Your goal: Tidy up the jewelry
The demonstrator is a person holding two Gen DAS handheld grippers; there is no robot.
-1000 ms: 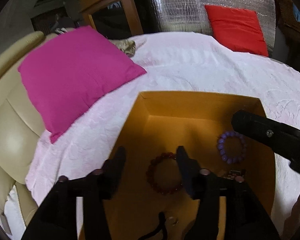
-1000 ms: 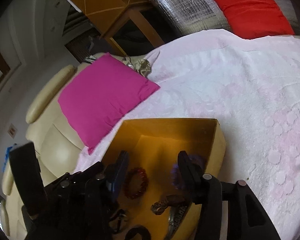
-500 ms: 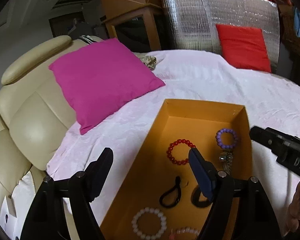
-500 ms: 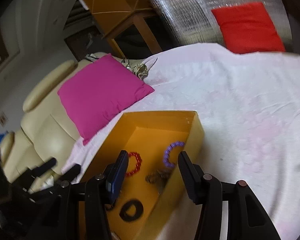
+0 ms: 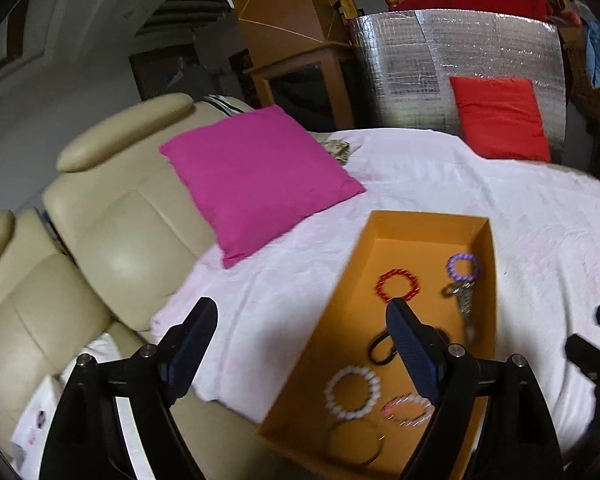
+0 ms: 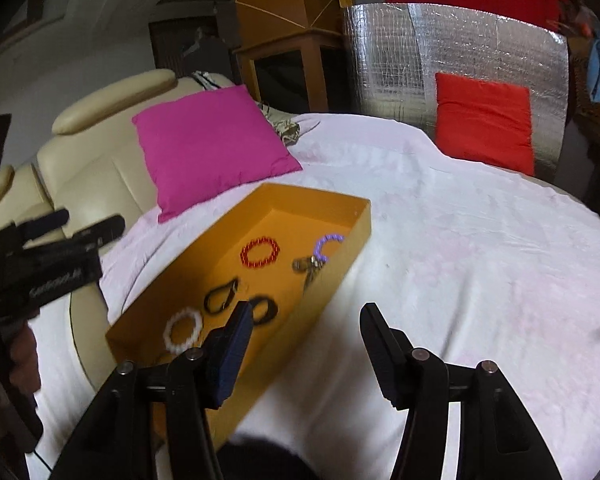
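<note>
Left tool (image 5: 298, 340) jaws apart, holding nothing, over the bed's white cover (image 5: 284, 312). Orange box (image 5: 384, 232) ahead-right of it: red bracelet (image 5: 397, 285), purple bracelet (image 5: 463, 267), white bracelet (image 5: 353, 392) inside. Right tool (image 6: 306, 340) jaws apart, empty; box ahead-left.

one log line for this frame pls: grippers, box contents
left gripper: open, empty | right gripper: open, empty | orange box: red bracelet, purple bracelet, white bracelet, black loops, all loose inside
</note>
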